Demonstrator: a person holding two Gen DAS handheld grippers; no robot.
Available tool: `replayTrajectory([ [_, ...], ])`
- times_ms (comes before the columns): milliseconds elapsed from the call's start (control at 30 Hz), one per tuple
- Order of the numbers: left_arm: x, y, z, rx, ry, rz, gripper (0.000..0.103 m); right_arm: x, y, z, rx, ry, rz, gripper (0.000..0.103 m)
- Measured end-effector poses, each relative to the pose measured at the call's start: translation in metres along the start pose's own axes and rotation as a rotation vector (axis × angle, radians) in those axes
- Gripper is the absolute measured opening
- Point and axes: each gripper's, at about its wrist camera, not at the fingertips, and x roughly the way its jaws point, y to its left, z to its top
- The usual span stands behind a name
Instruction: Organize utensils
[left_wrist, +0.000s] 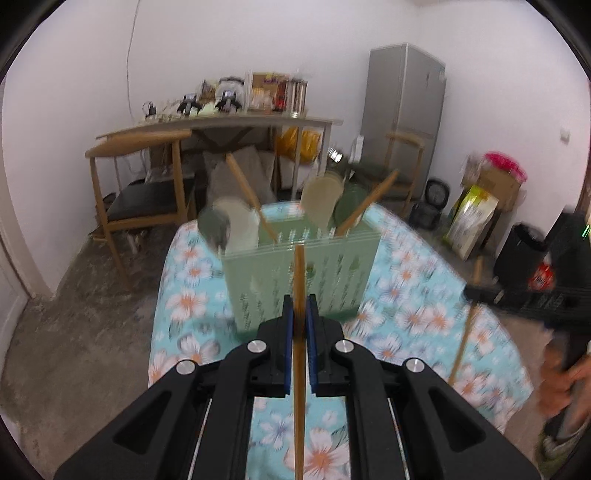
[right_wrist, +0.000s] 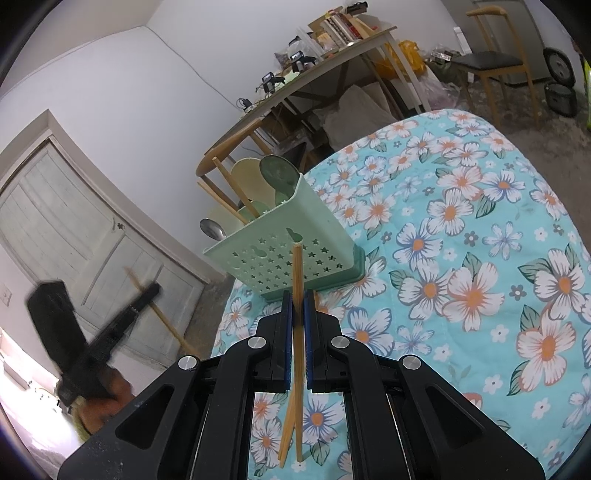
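Now both jaws nearly shut: left gripper (left_wrist: 299, 314) pinches single chopstick (left_wrist: 299, 280), right gripper (right_wrist: 298, 314) clamps chopsticks (right_wrist: 297, 280), apparently pair, splayed at rear. Likely step: drop sticks into green holder (right_wrist: 280, 254) already carrying spoons (right_wrist: 275, 171) and other chopsticks. Tip sticks steeper, aim for gap between spoon heads, release only once tips pass rim. Holder sits near far left edge of floral tablecloth (right_wrist: 461, 229); hard nudge could tip it off. Cloth to right lies bare, free for manoeuvre.
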Motion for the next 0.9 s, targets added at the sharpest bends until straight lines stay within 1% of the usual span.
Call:
replayTrajectory([
  [200, -0.027, 0.004, 0.047, -0.016, -0.121, -0.070, 0.006, 0.001, -0.007, 0.000, 0.018, -0.003, 0.003, 0.004],
  [300, -0.036, 0.004, 0.069, -0.013, -0.170, -0.089, 0.006, 0.000, -0.012, 0.000, 0.029, -0.004, 0.004, 0.004],
  [533, -0.043, 0.005, 0.116, -0.023, -0.237, -0.137, 0.006, 0.000, -0.023, 0.003, 0.051, -0.007, 0.012, 0.004],
  [667, -0.043, 0.004, 0.141, -0.017, -0.286, -0.134, 0.006, 0.002, -0.029, 0.004, 0.060, -0.004, 0.017, 0.004],
  [800, -0.037, 0.006, 0.167, -0.041, -0.334, -0.152, 0.006, 0.003, -0.034, 0.005, 0.069, -0.003, 0.019, 0.004],
  [900, -0.029, 0.008, 0.181, -0.038, -0.373, -0.129, 0.006, 0.003, -0.038, 0.007, 0.076, -0.005, 0.016, 0.004],
])
